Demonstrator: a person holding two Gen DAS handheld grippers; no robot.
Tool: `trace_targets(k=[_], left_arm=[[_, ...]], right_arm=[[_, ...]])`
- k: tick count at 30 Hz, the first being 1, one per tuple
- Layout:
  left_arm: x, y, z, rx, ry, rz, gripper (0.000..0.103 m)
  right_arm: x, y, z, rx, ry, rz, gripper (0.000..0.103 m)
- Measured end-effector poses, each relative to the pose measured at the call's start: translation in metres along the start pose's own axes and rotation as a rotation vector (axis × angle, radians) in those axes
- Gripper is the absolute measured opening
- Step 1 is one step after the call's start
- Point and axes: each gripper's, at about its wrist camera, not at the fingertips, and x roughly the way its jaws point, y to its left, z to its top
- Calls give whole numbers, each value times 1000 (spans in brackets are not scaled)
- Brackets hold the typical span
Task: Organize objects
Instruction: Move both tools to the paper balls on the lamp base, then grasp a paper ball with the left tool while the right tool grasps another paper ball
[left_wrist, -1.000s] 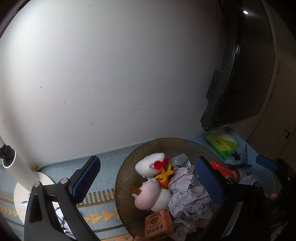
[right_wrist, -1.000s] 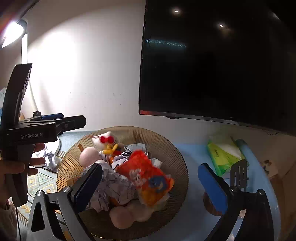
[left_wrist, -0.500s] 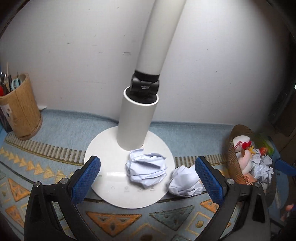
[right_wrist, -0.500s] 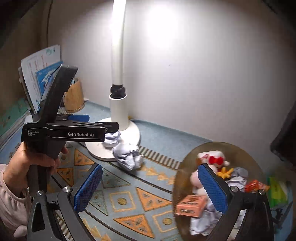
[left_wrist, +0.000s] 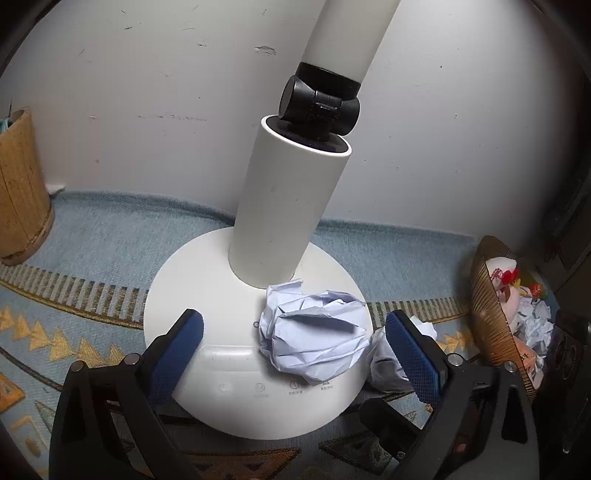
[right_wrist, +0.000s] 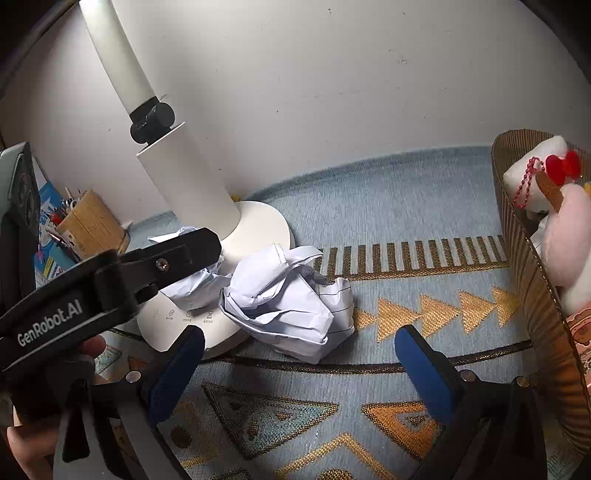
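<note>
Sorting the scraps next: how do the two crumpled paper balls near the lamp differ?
The nearer paper ball lies on the mat against the lamp base rim; the other paper ball sits on the base. The nearer one shows ruled lines; the other looks plain. The left gripper brackets only the other. Both are white.

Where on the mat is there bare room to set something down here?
Free: the mat between the lamp base and the bowl, toward the wall, and the strip between lamp and pen holder. Crowded: the base front, with one paper ball on it and another beside it; the bowl is heaped.
</note>
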Motion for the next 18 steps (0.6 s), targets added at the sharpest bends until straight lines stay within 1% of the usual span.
trace_targets(k=[1,2,3,4,5,6,7,8,9,10,12,14,15,18], left_arm=[[4,2,-2,-6,11,-11,86],[6,2,-5,5,5,7,81],[7,-2,-7,32,-6,42,71],[8,-6,-11,67,-20,72,67],[9,-8,-16,72,-42,91,61],[6,-7,-19,50,-66,93,54],[5,-4,-21,35,-74,82,51],[2,0,-22,15,-88,51,50],[-2,2,-23,1,-108,39,50],[-5,4,-24,0,-124,43,50],[-11,1,-26,19,-161,52,50],[-15,-2,-27,33,-199,59,50],[-17,-5,-30,45,-210,67,50],[-16,-6,-34,50,-208,74,50]], right_arm=[[-1,0,0,6,-10,1,103],[-2,-1,0,13,-13,5,103],[-4,-4,0,20,-7,19,103],[-4,-5,0,14,3,22,99],[-8,-4,0,0,-9,25,67],[-11,-3,2,-9,-27,35,49],[-13,-1,2,-12,-32,8,48],[-13,-1,3,-17,-35,10,48],[-12,-4,2,-15,-43,25,48],[-14,-6,0,-10,-54,47,47],[-20,-13,-1,15,-77,74,38],[-22,-19,-2,40,-85,110,38],[-22,-21,-2,49,-87,111,38],[-25,-21,-3,45,-96,120,35]])
